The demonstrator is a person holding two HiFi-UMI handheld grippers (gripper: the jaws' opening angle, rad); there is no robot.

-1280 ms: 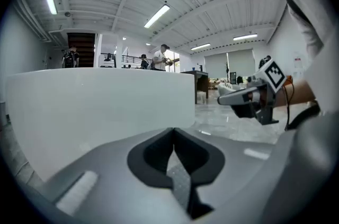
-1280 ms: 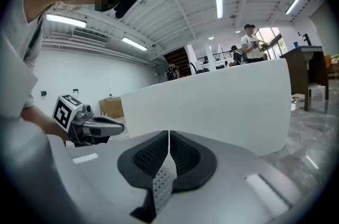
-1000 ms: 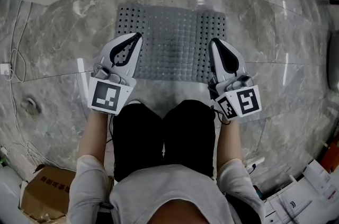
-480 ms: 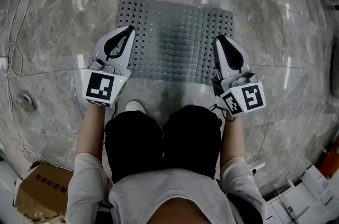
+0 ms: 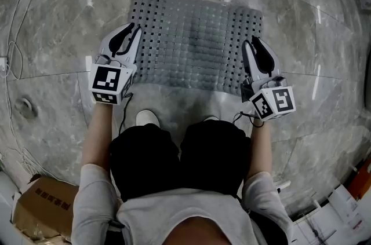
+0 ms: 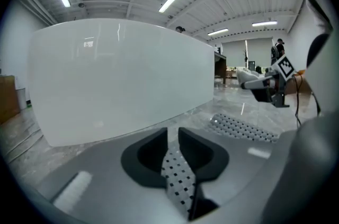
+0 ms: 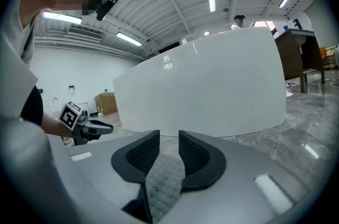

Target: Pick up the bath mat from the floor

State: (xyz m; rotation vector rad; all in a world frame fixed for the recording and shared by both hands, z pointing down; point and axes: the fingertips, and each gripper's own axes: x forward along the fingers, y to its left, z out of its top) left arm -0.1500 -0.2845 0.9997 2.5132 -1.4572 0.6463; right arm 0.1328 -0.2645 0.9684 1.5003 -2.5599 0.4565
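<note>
floor: grey veined marble, glossy, fills the head view
tub side: white curved wall, stands just behind the mat's far edge
person: black trousers, light top, stands at the mat's near edge, one white shoe toe showing
bath mat: grey, perforated, lies on the floor between tub and feet; right near corner looks slightly raised, can't be sure
cardboard box: on the floor at lower left, well apart from the mat
left gripper: at the mat's left edge, tips pointing at the tub; jaws opening, narrow gap, perforated mat edge sits in the gap, pads not clamping it
right gripper: at the mat's right edge, same heading; jaws opening, gap a bit wider than the left's, textured mat surface between them, no pad pressure visible
marker cubes: left, right, at the rear of each gripper, facing up
floor drain: round, left of the person, clear of the mat
cable: thin, loops on the floor at far left
</note>
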